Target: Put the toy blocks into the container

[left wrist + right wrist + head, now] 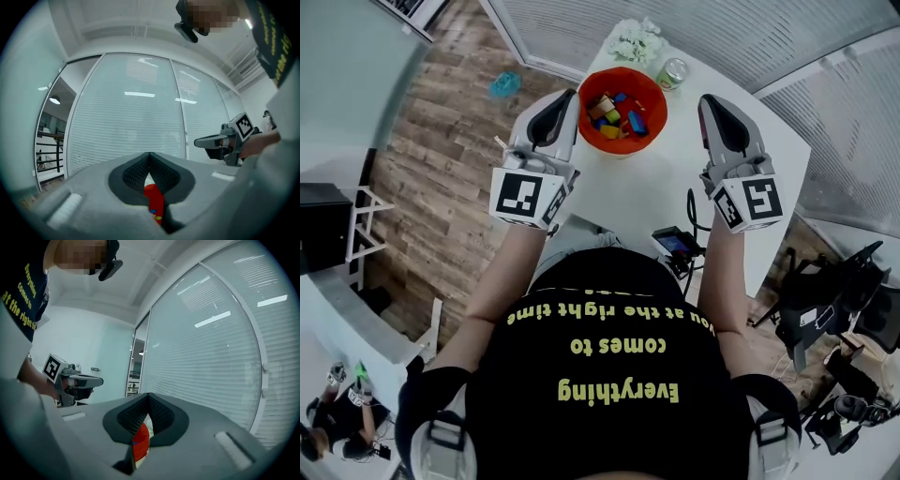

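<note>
Toy blocks (619,114) lie inside red container (620,148), far middle of white table (647,192); task looks finished. Left gripper (555,111) and right gripper (717,112) both clenched, empty, held level either side of container, probably because nothing remains to pick.

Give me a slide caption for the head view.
Left gripper and right gripper, both shut and empty, flank a red bowl holding toy blocks on the white table.

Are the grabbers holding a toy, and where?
Nothing is held: left gripper and right gripper are both shut, empty. Blocks lie in the red bowl.
</note>
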Motion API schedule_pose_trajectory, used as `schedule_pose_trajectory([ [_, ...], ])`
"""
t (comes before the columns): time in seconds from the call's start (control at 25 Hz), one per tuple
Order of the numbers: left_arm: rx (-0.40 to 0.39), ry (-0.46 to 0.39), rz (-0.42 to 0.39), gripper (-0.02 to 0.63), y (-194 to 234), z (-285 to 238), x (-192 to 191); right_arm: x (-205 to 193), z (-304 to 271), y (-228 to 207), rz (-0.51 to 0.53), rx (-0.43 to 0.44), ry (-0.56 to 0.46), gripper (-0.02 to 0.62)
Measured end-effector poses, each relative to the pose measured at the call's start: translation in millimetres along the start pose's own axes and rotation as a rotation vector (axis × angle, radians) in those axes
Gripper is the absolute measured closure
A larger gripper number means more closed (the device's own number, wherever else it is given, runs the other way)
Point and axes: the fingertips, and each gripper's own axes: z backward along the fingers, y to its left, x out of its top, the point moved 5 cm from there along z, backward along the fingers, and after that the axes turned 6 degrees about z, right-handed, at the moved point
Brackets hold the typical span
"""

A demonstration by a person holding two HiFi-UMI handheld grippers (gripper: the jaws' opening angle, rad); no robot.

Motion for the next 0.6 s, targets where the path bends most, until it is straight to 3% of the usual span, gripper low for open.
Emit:
schedule_pose_trajectory([
  [0.6, -0.155, 0.014, 0.018, 0.609, -47, -28, -6, -3, 65, -22, 0.001, -0.155, 0.009, 0.588],
])
